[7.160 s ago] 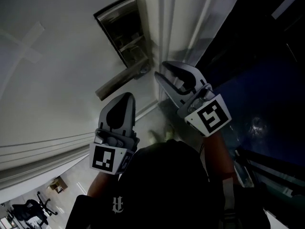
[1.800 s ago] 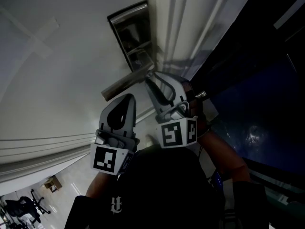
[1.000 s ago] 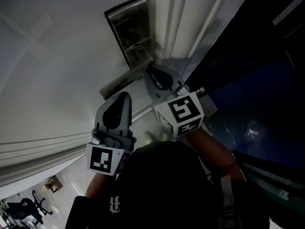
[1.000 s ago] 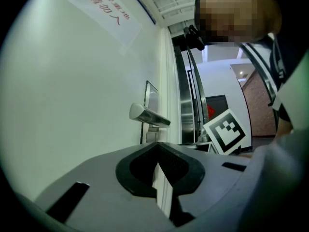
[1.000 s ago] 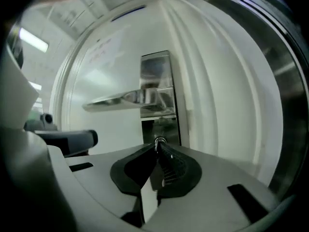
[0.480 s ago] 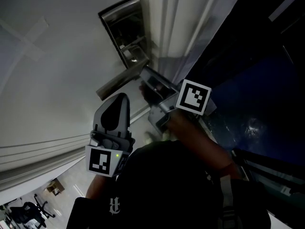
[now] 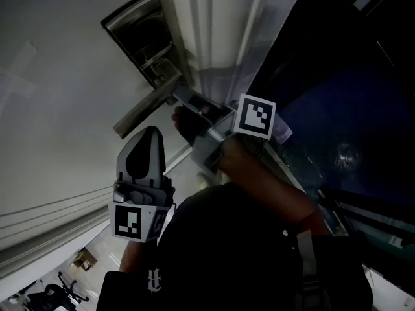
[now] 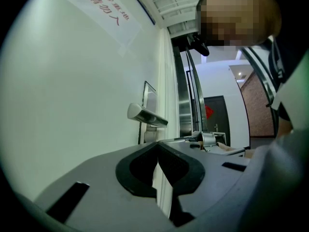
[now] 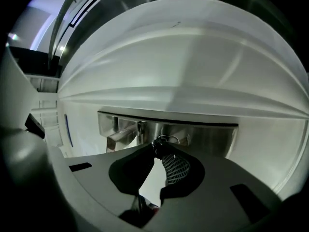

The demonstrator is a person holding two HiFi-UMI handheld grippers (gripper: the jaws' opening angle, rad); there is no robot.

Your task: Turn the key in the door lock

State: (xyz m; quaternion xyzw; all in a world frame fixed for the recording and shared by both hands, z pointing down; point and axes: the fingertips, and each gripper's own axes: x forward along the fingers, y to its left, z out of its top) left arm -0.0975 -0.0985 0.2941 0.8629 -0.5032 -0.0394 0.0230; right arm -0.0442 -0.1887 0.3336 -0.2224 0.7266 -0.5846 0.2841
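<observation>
A pale door [image 7: 58, 76] fills the upper left, with its steel lock plate [image 7: 139, 28] near the top. At centre, the right gripper [image 7: 188, 102] points into the plate, fingers clenched on the key [image 9: 160, 145]. The left gripper [image 7: 150, 132] hangs lower left, farther off, fingers closed on nothing.

Far below lies a pale floor [image 7: 107, 241] with an office chair [image 7: 61, 285] and a cardboard box [image 7: 83, 260]. A lit corridor shows a dark door [image 8: 212, 117] and a brick wall [image 8: 260, 105].
</observation>
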